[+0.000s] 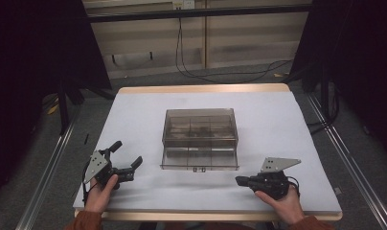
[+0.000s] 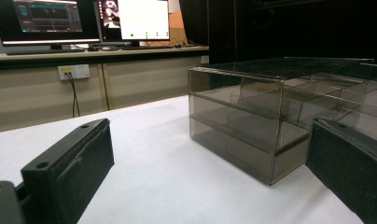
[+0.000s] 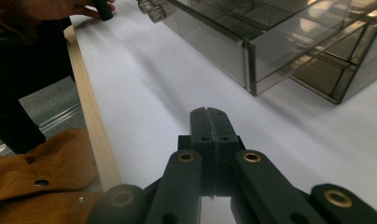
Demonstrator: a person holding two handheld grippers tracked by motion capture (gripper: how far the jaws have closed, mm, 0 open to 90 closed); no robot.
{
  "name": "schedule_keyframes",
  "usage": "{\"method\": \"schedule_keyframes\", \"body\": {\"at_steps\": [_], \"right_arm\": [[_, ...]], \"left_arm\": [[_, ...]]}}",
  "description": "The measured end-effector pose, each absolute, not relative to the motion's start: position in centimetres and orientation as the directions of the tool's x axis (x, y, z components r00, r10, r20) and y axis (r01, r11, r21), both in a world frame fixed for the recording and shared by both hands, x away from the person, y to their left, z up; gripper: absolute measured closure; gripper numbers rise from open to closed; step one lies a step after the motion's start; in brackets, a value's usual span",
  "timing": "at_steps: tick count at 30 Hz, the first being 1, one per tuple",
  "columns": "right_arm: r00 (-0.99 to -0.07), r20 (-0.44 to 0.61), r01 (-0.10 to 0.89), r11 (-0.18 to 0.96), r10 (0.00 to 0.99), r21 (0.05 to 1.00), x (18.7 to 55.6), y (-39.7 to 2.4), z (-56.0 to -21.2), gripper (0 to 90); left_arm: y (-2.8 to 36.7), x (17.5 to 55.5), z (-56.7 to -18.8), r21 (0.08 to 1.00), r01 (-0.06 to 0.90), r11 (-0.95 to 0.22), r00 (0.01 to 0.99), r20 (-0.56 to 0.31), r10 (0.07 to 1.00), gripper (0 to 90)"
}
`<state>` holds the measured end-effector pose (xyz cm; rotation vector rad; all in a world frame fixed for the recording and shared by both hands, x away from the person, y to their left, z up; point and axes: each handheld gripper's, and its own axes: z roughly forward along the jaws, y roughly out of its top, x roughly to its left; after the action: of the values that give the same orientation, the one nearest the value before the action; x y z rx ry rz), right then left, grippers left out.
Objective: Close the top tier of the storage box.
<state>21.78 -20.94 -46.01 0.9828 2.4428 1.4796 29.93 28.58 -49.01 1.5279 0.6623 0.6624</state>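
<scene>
High view: smoked clear box (image 1: 200,139) sits mid-frame on the white table (image 1: 278,120), its bottom drawer pulled out toward me. My left gripper (image 1: 127,157) is at lower left, jaws spread wide, nothing between them, well apart from the box. My right gripper (image 1: 240,181) is at lower right, jaws pressed together and empty, near the drawer's front corner but not touching it.

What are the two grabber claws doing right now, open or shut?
Left gripper: open, black jaws spread wide, holding nothing.
Right gripper: shut, black jaws pressed together, holding nothing.
</scene>
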Motion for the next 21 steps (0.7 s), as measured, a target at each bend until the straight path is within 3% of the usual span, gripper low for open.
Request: {"method": "schedule_keyframes", "body": {"at_steps": [21], "right_arm": [[-0.826,0.221,0.443,0.353,0.519,0.824,22.1,-17.4,-46.3,90.0]], "left_arm": [[28.5,29.9,-49.0,0.998,0.025,-0.050,0.672,0.021,0.740,1.1]]}}
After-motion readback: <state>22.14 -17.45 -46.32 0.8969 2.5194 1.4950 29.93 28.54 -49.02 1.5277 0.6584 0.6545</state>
